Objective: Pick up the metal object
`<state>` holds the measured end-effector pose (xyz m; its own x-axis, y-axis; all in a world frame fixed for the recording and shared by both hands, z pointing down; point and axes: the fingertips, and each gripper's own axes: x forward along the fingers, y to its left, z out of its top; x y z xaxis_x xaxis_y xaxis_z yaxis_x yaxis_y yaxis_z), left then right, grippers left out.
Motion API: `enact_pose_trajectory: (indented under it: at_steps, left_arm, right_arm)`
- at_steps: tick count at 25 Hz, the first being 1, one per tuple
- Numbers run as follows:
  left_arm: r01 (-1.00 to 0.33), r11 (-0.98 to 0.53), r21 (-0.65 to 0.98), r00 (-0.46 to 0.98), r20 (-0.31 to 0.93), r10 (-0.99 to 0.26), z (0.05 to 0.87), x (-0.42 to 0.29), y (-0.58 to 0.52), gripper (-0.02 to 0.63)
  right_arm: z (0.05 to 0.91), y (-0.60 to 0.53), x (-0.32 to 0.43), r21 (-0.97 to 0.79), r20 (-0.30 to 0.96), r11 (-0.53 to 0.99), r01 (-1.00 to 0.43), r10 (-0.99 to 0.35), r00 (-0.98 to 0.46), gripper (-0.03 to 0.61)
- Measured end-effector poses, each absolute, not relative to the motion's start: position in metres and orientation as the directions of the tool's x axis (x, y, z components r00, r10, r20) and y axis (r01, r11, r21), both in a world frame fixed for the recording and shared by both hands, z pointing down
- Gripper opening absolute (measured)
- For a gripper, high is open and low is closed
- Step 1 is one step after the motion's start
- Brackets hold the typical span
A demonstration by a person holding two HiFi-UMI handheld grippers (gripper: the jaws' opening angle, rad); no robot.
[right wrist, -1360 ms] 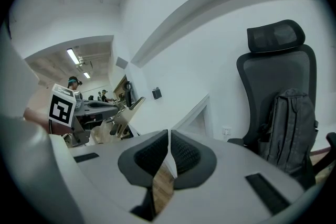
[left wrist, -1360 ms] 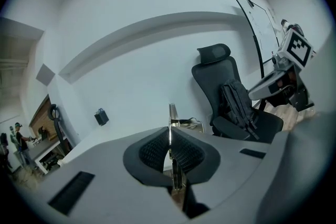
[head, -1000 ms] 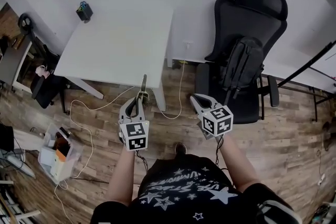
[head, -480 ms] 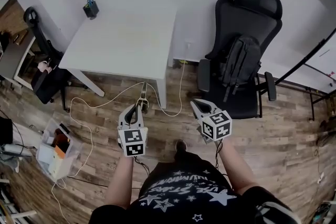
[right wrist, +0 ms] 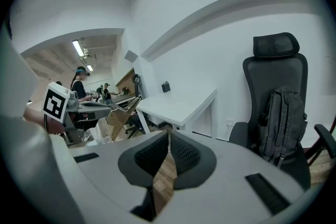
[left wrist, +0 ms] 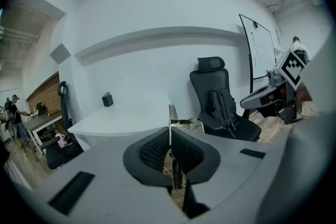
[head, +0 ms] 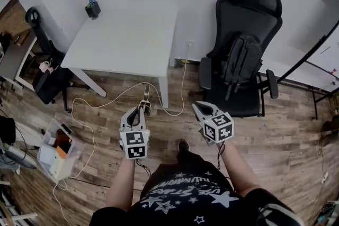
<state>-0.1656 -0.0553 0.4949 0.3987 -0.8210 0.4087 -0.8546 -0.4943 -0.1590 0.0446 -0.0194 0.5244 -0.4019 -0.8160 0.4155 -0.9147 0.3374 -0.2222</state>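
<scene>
Both grippers have drawn back from the table (head: 122, 42) since the earlier frame, and the person has backed off with them. The tip of the metal strip (head: 144, 98) overlapped the table's front edge then; now it shows against the wood floor (head: 296, 135), near the table but clear of it. Left gripper (head: 139, 110): jaws nearly together, pads clamped on the strip's flat faces. In the left gripper view the strip reads as a thin edge-on sliver running between the pads, with a darker stretch carrying on below them. Right gripper (head: 199, 108): jaws closed tip to tip with nothing between them, only floor visible through the gap lower down in its own view. It is held level with the left one and well apart from it. Task state, as judged from this: the pickup looks done, since the strip is off every surface and carried in the air by the left gripper alone. What is left seems to be no more than keeping the hold, and no drop-off spot is evident. Long axis of the strip follows the line the left gripper points along, away from the person and toward the table. In the head view it runs almost straight up the frame, leaning slightly right. The free end leads and the gripped end is nearer the person. The table top is bare except for a small dark pen holder (head: 92, 9) at its far corner
</scene>
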Motion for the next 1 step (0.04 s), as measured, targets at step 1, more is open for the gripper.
enact_pose_trajectory:
  at_steps: [1]
  left_arm:
    - [-0.855,-0.494,-0.159,0.399,0.407,-0.821,0.495,-0.1671,-0.0539,0.026]
  right_arm:
    - [0.5245,-0.0183,0.0428,-0.221,0.415,0.339,-0.915,-0.816,-0.403,0.049]
